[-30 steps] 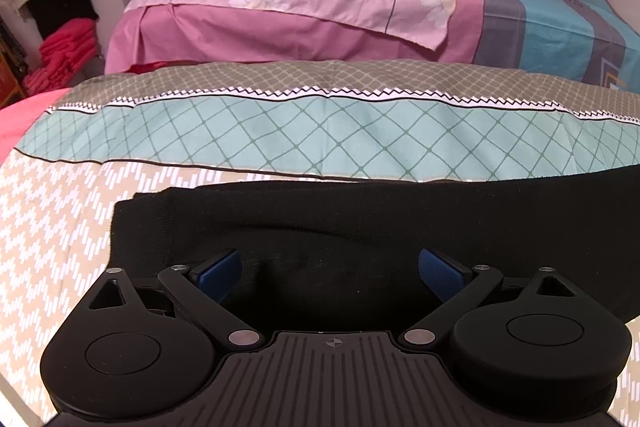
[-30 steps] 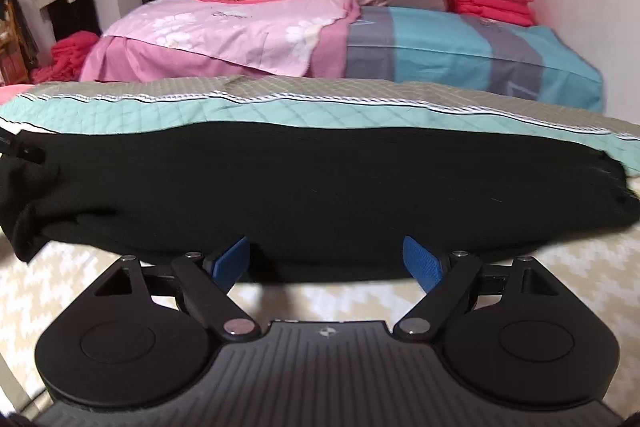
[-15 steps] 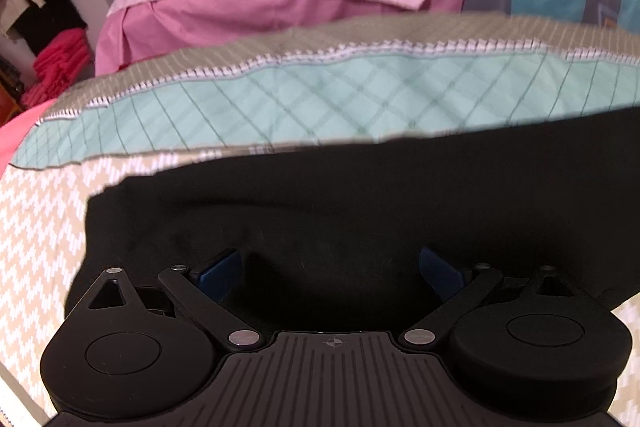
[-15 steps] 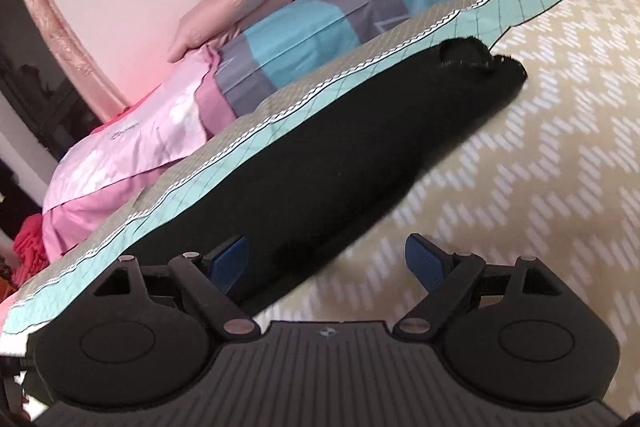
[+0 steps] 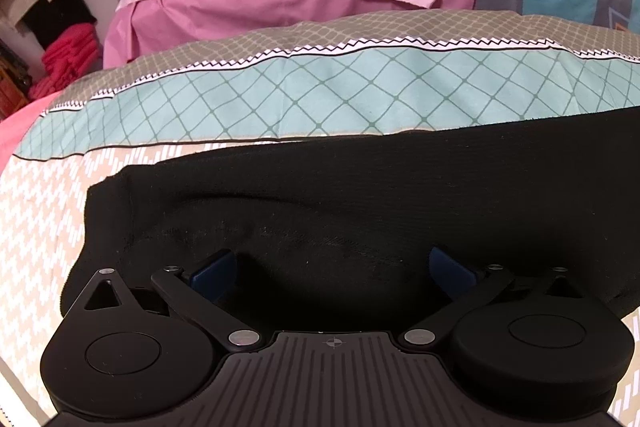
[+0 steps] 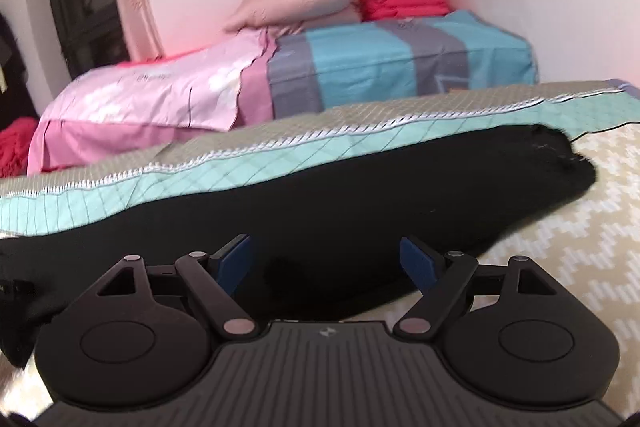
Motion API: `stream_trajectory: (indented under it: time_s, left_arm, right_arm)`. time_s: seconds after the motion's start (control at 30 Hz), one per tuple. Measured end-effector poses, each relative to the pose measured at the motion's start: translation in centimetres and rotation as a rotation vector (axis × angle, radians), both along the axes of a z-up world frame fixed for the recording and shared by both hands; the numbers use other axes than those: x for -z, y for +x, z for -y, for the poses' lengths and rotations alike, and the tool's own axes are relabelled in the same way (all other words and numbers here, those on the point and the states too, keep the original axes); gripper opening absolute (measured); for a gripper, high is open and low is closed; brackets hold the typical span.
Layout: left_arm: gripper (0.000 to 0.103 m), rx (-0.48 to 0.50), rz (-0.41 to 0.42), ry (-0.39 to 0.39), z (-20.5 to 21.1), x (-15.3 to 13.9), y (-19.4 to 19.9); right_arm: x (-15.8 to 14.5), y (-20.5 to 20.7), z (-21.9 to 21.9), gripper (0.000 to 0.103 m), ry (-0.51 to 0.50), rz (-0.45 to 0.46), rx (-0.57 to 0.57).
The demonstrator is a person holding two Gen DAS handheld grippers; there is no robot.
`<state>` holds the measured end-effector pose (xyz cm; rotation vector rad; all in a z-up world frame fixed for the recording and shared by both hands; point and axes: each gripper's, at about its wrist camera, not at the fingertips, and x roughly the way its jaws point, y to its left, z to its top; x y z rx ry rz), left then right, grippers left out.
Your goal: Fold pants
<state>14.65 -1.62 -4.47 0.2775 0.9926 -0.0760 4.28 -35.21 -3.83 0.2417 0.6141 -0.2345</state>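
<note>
I am looking at the black pants point(image 5: 360, 195) lying as one long strip across the patterned bedspread point(image 5: 280, 99), so I judge the lengthwise fold done and the crosswise folds left. My left gripper point(image 5: 332, 267) is hovering over one end, fingers spread wide, gripping nothing. My right gripper point(image 6: 326, 257) is hanging over the middle, fingers apart too. The knit cloth is looking soft, thick and slightly rumpled.
</note>
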Motion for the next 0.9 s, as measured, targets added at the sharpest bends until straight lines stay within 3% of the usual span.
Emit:
stream_trajectory:
  time_s: [0.13,0.2,0.27,0.33,0.43,0.53,0.6,0.7,0.77,0.83,0.9]
  left_arm:
    - [0.103,0.000,-0.006,-0.008,-0.2,0.0,0.1]
    - [0.103,-0.001,-0.007,-0.011,-0.2,0.0,0.2]
    - [0.103,-0.002,-0.008,-0.012,-0.2,0.1,0.2]
    - [0.103,0.000,-0.008,-0.010,-0.2,0.1,0.2]
    - [0.103,0.006,-0.006,-0.002,-0.1,0.1,0.3]
    - [0.103,0.009,-0.001,-0.001,0.0,0.1,0.3]
    - [0.103,0.005,-0.003,-0.010,-0.1,0.2,0.3]
    - [0.103,0.001,-0.012,-0.031,-0.5,0.2,0.4]
    - [0.103,-0.002,-0.019,-0.047,-0.7,0.2,0.5]
    - [0.103,-0.002,-0.021,-0.060,-0.9,0.3,0.6]
    - [0.103,-0.002,-0.018,-0.071,-1.1,0.3,0.5]
  right_arm:
    - [0.5,0.0,-0.4,0.085,-0.066,-0.053,-0.013]
    - [0.4,-0.7,0.5,0.086,-0.041,-0.049,0.035]
    - [0.4,-1.9,2.1,0.086,0.026,-0.034,0.128]
    - [0.8,-3.1,4.4,0.086,0.174,-0.023,0.218]
    - [1.3,-3.2,6.9,0.092,0.335,0.018,0.228]
    - [1.5,-1.3,8.3,0.094,0.382,0.039,0.196]
    - [2.1,-0.4,9.3,0.098,0.417,0.109,0.185]
    - [2.9,-0.4,11.8,0.093,0.580,0.229,0.228]
    - [3.0,-1.1,12.2,0.089,0.673,0.261,0.285]
    - [3.1,-1.4,11.1,0.089,0.672,0.241,0.211]
    - [2.9,-1.2,9.6,0.089,0.607,0.215,0.147]
